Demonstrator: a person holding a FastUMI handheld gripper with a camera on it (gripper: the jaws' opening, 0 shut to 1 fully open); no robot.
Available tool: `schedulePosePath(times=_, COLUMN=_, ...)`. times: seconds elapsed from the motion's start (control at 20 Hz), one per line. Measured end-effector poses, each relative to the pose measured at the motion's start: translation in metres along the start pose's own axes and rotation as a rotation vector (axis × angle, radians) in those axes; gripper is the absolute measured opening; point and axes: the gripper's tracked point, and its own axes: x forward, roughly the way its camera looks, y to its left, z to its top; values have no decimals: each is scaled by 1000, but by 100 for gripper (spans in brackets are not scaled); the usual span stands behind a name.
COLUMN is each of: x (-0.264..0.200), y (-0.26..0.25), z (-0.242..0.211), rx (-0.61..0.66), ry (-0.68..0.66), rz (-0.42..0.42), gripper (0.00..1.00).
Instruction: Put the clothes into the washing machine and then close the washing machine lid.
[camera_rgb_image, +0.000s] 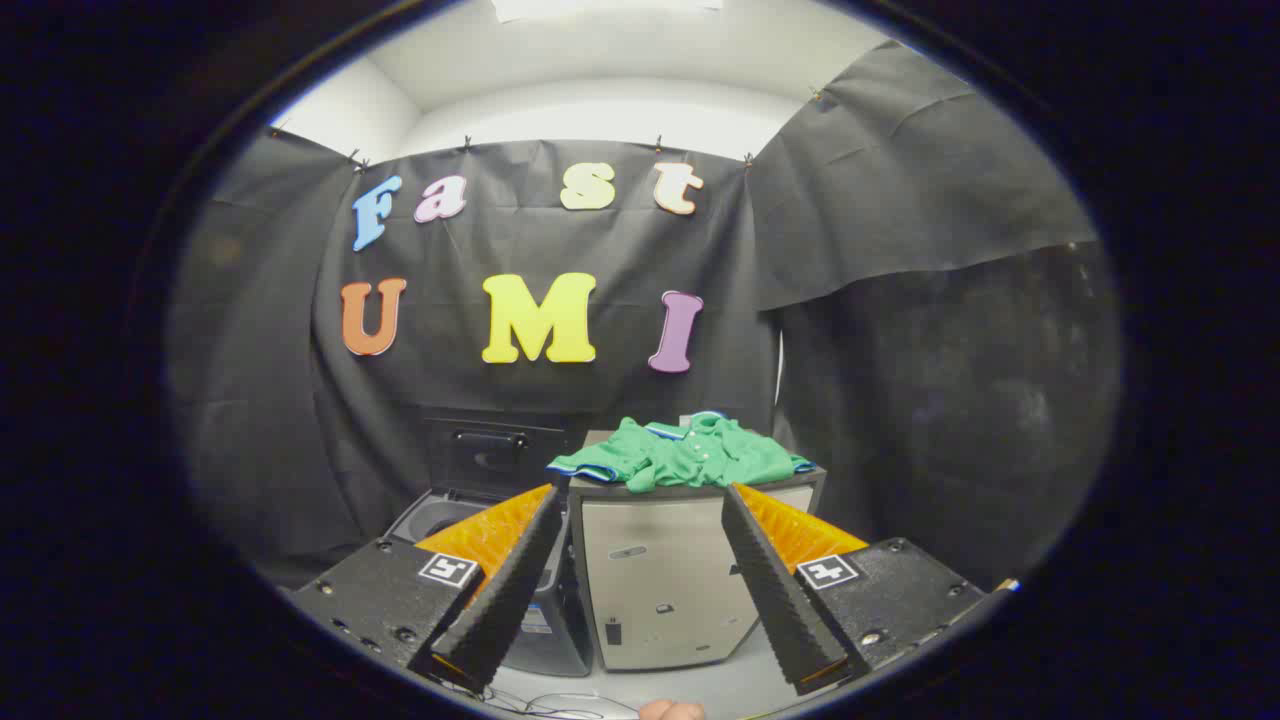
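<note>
Item: claw (650, 600), lower centre of the frame. Both fingers spread wide, nothing between them, nothing gripped; they point forward toward the cabinet ahead. Each finger carries a small square marker near its base.

Item: green shirt (685, 455), centre of the frame, just above and beyond the fingertips. Crumpled, with pale trim at collar and hem (a row of small buttons is visible). It lies on top of a light-coloured cabinet (660, 580), draped slightly past the cabinet's left front edge, well apart from the claw.

Item: washing machine (470, 480), left of centre, just beside the cabinet and partly behind the left finger. Top-loading; its dark lid (490, 455) stands raised against the black cloth wall, and the round drum opening (440, 520) shows below it. The drum's contents cannot be made out from here.

Item: thin cables (540, 703), bottom centre, lying on the pale floor in front of the cabinet.

Item: what may be a fingertip (670, 711) of the person, at the very bottom centre.
</note>
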Motion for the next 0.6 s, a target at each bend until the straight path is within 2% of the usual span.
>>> schedulePosePath(times=0.6, x=-1, y=-8, z=0, rx=3, ry=4, rz=-4, gripper=100)
